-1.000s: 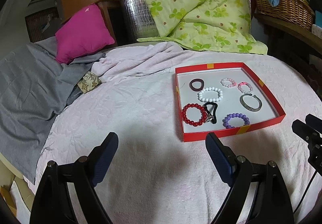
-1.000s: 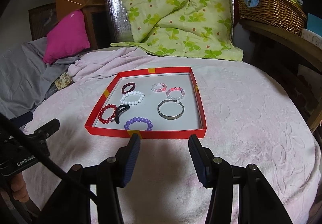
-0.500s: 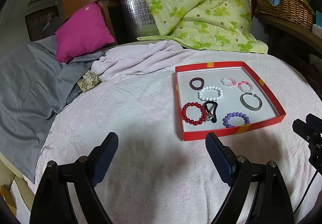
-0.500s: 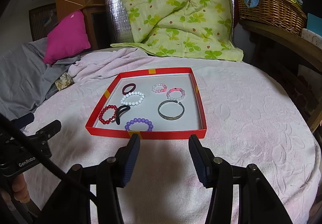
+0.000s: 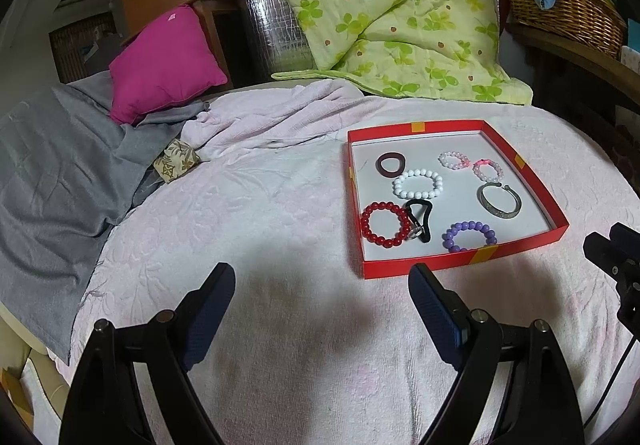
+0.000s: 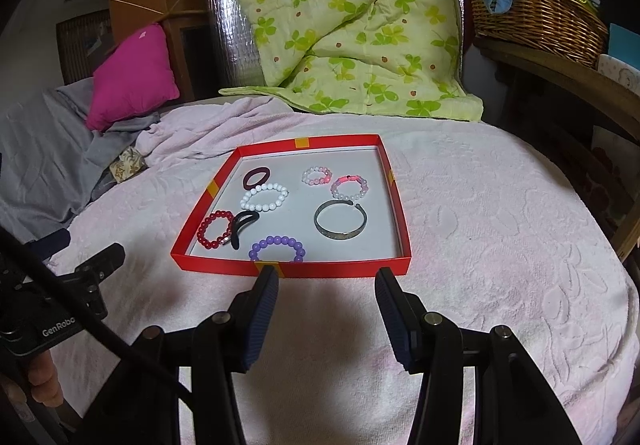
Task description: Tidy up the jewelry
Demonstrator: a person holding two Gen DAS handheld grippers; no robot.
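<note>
A shallow red tray point(image 5: 460, 265) point(image 6: 288, 268) lies on the pink towel and holds several bracelets and hair ties: a red bead bracelet point(image 5: 383, 223) point(image 6: 215, 231), a white bead bracelet point(image 5: 418, 183) point(image 6: 265, 197), a purple bead bracelet point(image 5: 469, 235) point(image 6: 277, 247), a silver bangle point(image 5: 501, 200) point(image 6: 340, 224), a black hair clip point(image 5: 419, 220) and a dark hair tie point(image 5: 390, 164). My left gripper point(image 5: 322, 285) is open and empty, left of the tray's near corner. My right gripper point(image 6: 326, 287) is open and empty, just before the tray's front wall.
A pink towel point(image 5: 280, 205) covers the round surface. A grey cloth point(image 5: 60, 173), a magenta cushion point(image 5: 164, 61) and a small patterned pouch point(image 5: 176, 164) lie at the left. A green quilt point(image 6: 352, 25) hangs behind. A wicker basket point(image 6: 536, 17) stands at the back right.
Nothing has visibly changed beyond a slight drift of both views; both grippers stay open before the tray.
</note>
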